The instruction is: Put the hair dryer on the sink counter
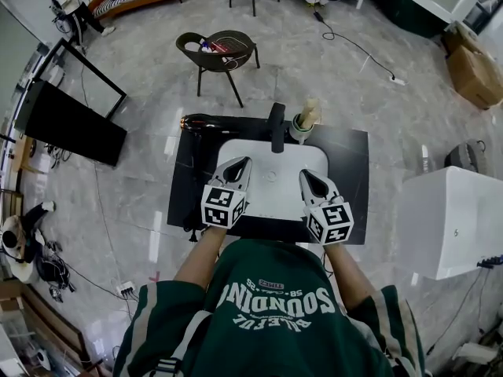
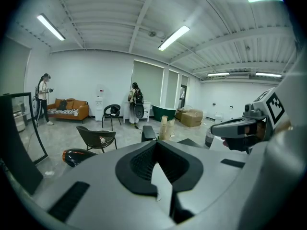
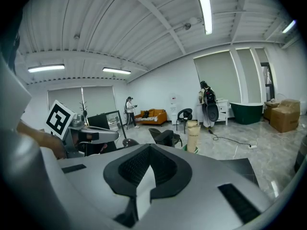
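The hair dryer (image 1: 201,122), black with a copper-coloured end, lies at the far left corner of the black sink counter (image 1: 350,159); it also shows low at the left of the left gripper view (image 2: 76,156). Both grippers hover over the near part of the white basin (image 1: 271,179), apart from the dryer. My left gripper (image 1: 240,166) (image 2: 156,147) is shut with nothing between its jaws. My right gripper (image 1: 306,177) (image 3: 149,150) is also shut and empty. Each gripper shows in the other's view: the right gripper (image 2: 240,128) and the left gripper (image 3: 88,135).
A black faucet (image 1: 277,128) stands behind the basin, with a green cup (image 1: 302,124) holding a pale roll beside it. A dark chair (image 1: 220,53) stands beyond the counter, a white cabinet (image 1: 452,218) to the right, a black panel (image 1: 67,120) to the left. People stand far off.
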`<state>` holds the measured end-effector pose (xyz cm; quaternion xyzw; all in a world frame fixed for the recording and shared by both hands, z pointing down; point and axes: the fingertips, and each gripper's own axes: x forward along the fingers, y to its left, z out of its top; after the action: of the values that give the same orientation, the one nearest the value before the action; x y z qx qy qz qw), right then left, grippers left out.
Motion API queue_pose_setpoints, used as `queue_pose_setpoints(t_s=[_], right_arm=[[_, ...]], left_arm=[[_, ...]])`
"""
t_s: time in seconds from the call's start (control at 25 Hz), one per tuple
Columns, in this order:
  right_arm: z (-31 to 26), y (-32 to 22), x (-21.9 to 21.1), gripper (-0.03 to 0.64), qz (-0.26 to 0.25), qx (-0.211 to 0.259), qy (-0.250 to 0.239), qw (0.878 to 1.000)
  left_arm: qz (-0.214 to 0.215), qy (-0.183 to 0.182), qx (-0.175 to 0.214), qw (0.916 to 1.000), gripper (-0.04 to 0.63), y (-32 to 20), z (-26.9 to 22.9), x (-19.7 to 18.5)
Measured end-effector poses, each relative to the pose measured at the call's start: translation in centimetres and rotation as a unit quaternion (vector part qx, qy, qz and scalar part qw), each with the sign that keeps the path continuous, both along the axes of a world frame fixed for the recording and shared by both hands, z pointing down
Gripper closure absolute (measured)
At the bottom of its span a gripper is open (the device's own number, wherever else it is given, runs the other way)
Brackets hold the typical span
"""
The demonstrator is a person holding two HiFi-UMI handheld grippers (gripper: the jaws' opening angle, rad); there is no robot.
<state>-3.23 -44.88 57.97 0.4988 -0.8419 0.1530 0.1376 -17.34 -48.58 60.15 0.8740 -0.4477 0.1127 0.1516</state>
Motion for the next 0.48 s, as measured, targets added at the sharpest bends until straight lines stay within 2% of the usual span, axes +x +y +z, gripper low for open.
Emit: queue_pose_setpoints(t_s=[0.48], right_arm=[[-0.18, 0.38, 0.08, 0.575, -0.002, -0.007, 0.004, 1.0]], left_arm=[[0.004, -0.002, -0.001, 1.0, 0.584, 0.31, -0.34, -0.02]])
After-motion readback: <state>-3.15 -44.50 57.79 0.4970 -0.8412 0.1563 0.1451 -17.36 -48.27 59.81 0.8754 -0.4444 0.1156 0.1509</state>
